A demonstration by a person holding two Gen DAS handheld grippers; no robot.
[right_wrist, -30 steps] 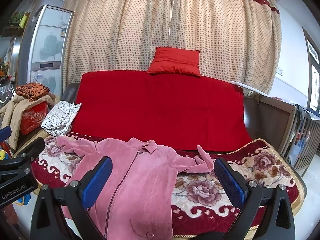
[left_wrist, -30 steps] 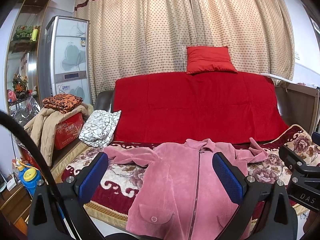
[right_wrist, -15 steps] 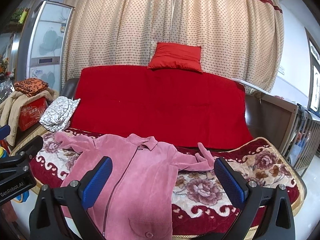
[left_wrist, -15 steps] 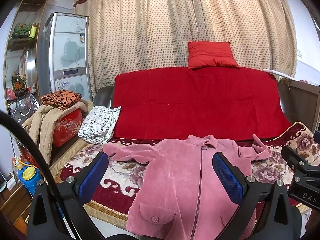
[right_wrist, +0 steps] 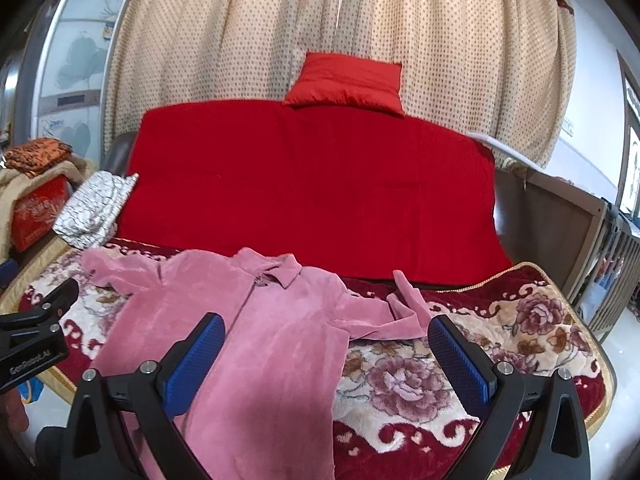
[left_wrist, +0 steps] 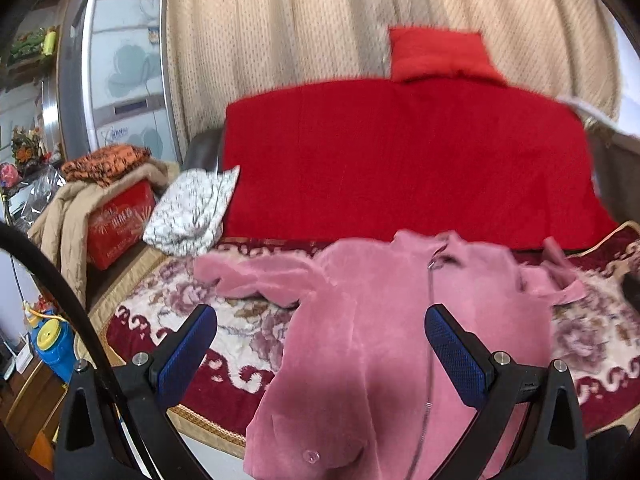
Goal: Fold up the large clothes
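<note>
Floral blanket [right_wrist: 500,344] covers the sofa seat below a red throw [right_wrist: 312,188]; pink coat [right_wrist: 264,332] lies flat along the seat's left half, hem over the front edge, one sleeve reaching mid-seat; right half bare; left gripper [left_wrist: 320,354] and right gripper [right_wrist: 326,354] hover above it, jaws spread wide, holding nothing.

At the centre bottom of the frame lies a pink coat [right_wrist: 256,344] on a blanket [right_wrist: 460,376] of dark red and cream with mauve roses. Behind it a plain red throw [right_wrist: 312,184] fills the middle, topped by a red cushion [right_wrist: 346,82]. Beige curtains [right_wrist: 440,40] with small brown dots span the top. Blue pads [right_wrist: 460,360] face black gripper arms. At left, a white cloth [left_wrist: 192,208] with black squiggles.
</note>
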